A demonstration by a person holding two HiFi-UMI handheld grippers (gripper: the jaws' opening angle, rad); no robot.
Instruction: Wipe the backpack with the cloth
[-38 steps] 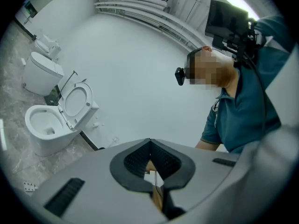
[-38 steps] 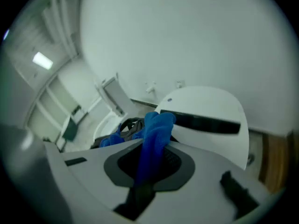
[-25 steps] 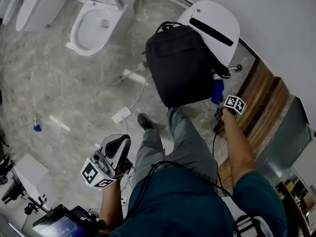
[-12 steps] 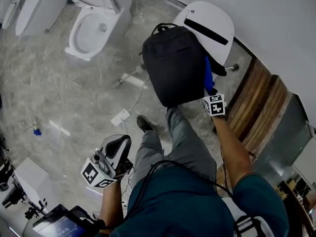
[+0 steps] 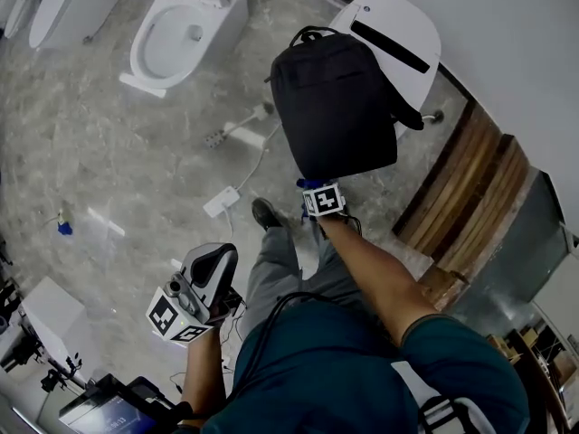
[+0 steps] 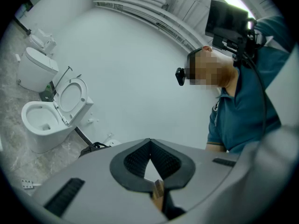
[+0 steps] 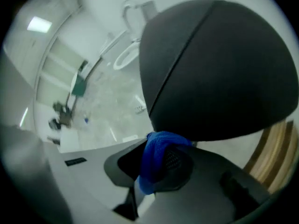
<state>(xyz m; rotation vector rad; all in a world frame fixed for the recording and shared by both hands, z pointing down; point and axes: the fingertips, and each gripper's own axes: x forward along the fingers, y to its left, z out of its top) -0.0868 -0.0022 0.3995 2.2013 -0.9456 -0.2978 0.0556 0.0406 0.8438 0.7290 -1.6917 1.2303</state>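
The right hand-held gripper (image 7: pixel 160 166), shut tight on the blue cloth (image 7: pixel 156 149), has slid from the side of the backpack (image 5: pixel 336 102) by the wall to its bottom edge, so wiping goes on, while the left hand-held gripper (image 6: pixel 149 144) stays low, closed and empty.

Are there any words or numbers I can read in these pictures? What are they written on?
No text here can be read.
Marker cube by the backpack and marker cube at lower left: black-and-white square patterns only, no letters.
Small screen: lit, too blurred to read.
Shirt emblem: too small to read.
Backpack and blue cloth: no label showing.
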